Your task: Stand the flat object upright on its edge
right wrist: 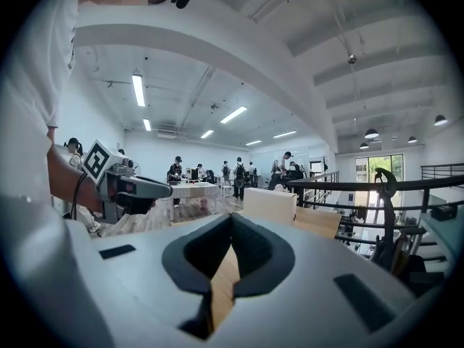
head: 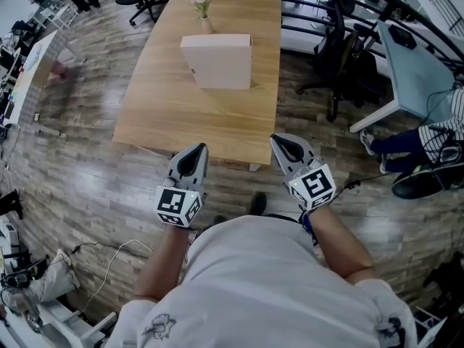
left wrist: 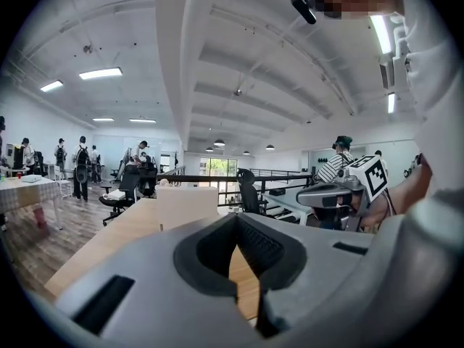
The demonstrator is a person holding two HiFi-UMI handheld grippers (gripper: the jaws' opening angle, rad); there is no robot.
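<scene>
Pale matte flat box [head: 217, 61] upright on grained wooden table [head: 167, 107], left tongs [head: 196, 151] and right tongs [head: 281, 143] pressed together, empty.

Near half of the table [head: 167, 114] lay open, from its front edge up to the box [head: 217, 61] standing upright mid-table. Strips of open wood ran past the box on both sides. Vase [head: 205, 25] sat just behind it, crowding access from the far end. Office chair [head: 341, 56] stood off the table's right side, floor gap between.

On the table [head: 163, 118], a box [head: 217, 62], flower vase [head: 205, 20] just behind.
</scene>
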